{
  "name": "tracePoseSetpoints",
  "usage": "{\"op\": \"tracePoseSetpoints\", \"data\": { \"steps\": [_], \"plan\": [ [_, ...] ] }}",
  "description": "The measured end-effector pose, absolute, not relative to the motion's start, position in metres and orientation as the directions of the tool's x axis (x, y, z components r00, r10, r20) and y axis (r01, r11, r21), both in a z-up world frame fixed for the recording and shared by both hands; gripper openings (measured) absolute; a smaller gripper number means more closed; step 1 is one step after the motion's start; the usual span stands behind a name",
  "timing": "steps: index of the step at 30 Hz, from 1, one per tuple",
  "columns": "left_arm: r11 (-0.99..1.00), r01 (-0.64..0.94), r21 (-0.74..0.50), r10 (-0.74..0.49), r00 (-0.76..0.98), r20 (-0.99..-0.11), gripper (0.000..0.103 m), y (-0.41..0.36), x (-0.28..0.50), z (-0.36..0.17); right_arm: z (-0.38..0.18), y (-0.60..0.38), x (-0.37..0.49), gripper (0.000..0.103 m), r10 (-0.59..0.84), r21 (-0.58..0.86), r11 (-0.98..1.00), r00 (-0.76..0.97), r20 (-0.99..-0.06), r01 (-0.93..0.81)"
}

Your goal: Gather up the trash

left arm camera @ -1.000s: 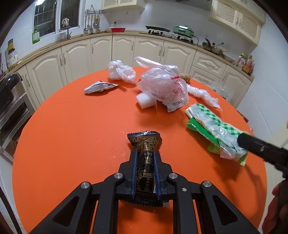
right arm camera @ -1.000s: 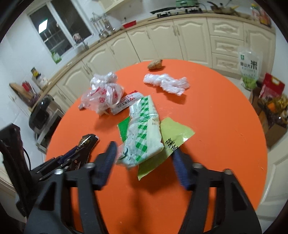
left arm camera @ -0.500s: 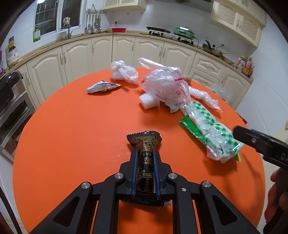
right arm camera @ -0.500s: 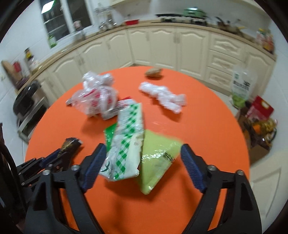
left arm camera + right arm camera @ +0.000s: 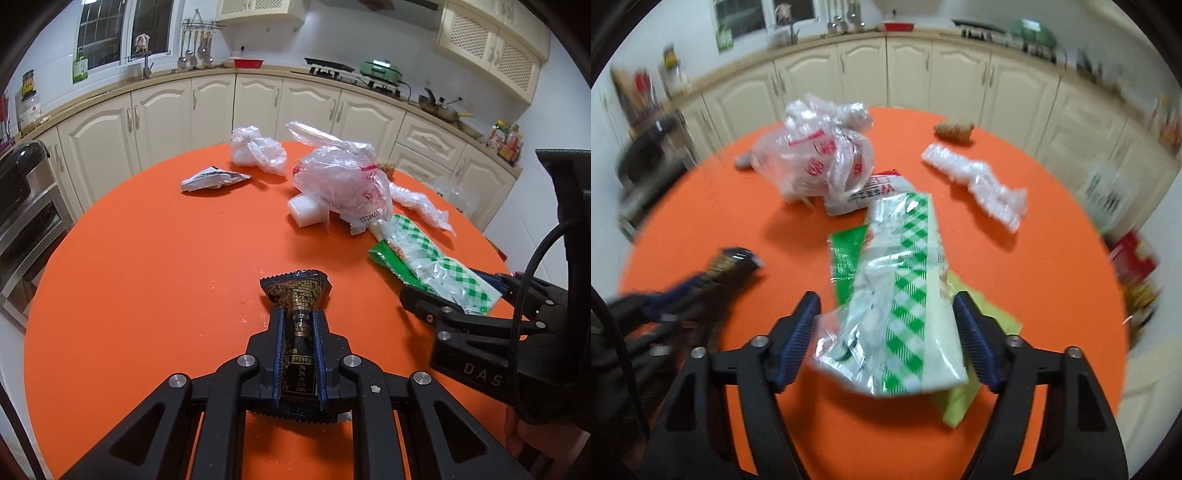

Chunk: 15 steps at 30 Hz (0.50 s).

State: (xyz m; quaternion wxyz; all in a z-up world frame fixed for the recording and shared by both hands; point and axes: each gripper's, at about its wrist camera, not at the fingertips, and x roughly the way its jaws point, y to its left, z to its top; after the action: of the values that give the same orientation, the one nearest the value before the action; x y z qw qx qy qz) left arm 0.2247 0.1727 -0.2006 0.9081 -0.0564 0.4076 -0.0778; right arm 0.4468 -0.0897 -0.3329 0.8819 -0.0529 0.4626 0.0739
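Your left hand-held gripper (image 5: pixel 297 325) was clamped on a dark wrapper (image 5: pixel 295 295); your right hand-held gripper (image 5: pixel 886 332) stood apart, straddling the green-checked bag (image 5: pixel 901 295) on the orange tabletop (image 5: pixel 147 277).

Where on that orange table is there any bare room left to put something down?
The widest bare stretch of the orange table is its left half, bordered by the silver wrapper at the back and the dark wrapper held in the left gripper. The right side is crowded: the clear plastic bag, green checkered bag and right gripper.
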Motion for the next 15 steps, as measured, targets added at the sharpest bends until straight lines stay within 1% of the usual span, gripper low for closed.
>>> {"op": "tracePoseSetpoints", "data": {
  "steps": [2,7,15],
  "plan": [
    [0.981,0.096,-0.168,-0.189,0.658,-0.729,0.009,0.174,0.224,-0.2,-0.33,-0.094,0.443,0.061,0.13,0.03,0.983,0.565,-0.815,-0.182],
    [0.978,0.092,-0.188,-0.202,0.661,-0.723,0.008,0.177,0.22,-0.196,-0.317,-0.116,0.424,0.061,0.219,0.153,0.975,0.603,-0.767,-0.16],
    [0.969,0.129,-0.211,-0.24,0.686,-0.686,0.008,0.162,0.201,-0.175,-0.283,-0.15,0.393,0.061,0.279,0.261,0.956,0.683,-0.675,-0.133]
  ]
}}
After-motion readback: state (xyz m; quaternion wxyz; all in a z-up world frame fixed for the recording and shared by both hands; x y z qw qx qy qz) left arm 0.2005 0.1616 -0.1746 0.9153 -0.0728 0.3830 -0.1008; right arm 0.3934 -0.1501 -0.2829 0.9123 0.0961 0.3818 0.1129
